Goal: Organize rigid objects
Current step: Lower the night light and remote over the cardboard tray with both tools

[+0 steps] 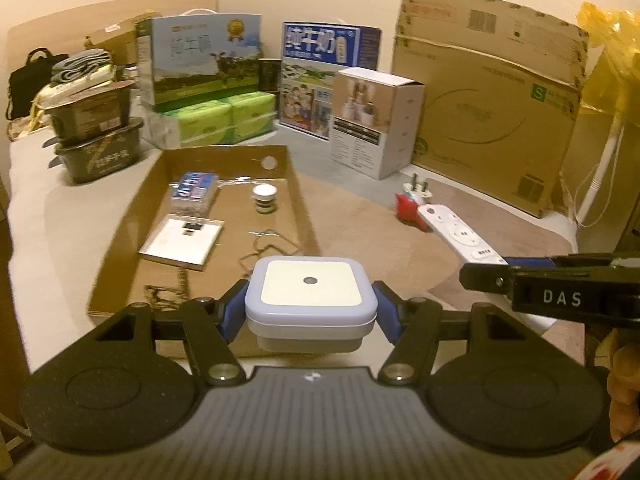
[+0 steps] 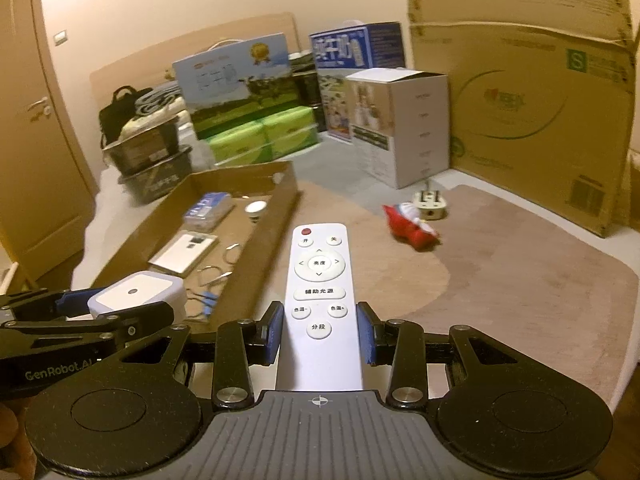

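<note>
My left gripper (image 1: 310,314) is shut on a square white night light (image 1: 310,300) and holds it above the near end of a shallow cardboard tray (image 1: 304,200). The night light also shows in the right wrist view (image 2: 138,294). My right gripper (image 2: 320,334) is shut on a white remote control (image 2: 320,280), held to the right of the tray (image 2: 286,216); the remote also shows in the left wrist view (image 1: 460,234). In the tray lie a blue card box (image 1: 194,192), a small round jar (image 1: 265,198), a flat white box (image 1: 182,240) and a chain (image 1: 264,248).
A red toy (image 2: 412,224) and a white plug adapter (image 2: 428,202) lie on the brown mat (image 2: 500,264) to the right. Milk cartons, green tissue packs (image 1: 224,116), a white box (image 1: 376,120), a big cardboard box (image 1: 492,96) and stacked black tubs (image 1: 96,136) line the back.
</note>
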Tool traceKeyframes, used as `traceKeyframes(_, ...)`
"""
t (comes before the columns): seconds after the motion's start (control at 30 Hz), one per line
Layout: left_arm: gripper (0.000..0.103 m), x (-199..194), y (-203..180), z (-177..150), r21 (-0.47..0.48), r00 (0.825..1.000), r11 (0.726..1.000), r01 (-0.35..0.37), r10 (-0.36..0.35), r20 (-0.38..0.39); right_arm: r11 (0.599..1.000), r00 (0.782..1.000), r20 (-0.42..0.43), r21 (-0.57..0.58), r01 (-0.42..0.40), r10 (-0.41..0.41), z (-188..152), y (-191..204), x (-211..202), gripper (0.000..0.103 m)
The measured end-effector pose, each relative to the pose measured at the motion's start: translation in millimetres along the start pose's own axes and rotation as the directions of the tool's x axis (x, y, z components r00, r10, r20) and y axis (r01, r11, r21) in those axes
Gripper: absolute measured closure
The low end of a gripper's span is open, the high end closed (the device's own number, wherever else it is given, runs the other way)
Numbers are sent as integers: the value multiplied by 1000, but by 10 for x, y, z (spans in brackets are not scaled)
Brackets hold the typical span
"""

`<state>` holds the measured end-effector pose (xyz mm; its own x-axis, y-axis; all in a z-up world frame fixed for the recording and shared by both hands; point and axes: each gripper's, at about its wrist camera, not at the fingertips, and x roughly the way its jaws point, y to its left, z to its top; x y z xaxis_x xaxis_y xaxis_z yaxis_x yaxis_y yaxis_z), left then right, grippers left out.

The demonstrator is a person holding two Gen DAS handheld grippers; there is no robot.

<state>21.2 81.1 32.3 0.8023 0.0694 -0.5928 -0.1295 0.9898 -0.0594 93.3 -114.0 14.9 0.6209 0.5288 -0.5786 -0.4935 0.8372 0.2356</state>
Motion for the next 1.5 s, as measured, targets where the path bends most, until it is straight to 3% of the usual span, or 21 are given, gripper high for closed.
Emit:
traceKeyframes(0.4,41,-27,536,155,-18,997,997,-80,80,11,998,998,-23,-17,-61,61,115,316,225,64)
traceKeyframes(0.87,41,194,977,408,-4,996,996,-89,89,-4,992,991,-56,-28,-126,124,395,695,728,64)
traceKeyframes(1.5,41,566,1237,494,-8,996,997,-78,78,-43,989,985,-90,1,-150,150,594,848,1261,64)
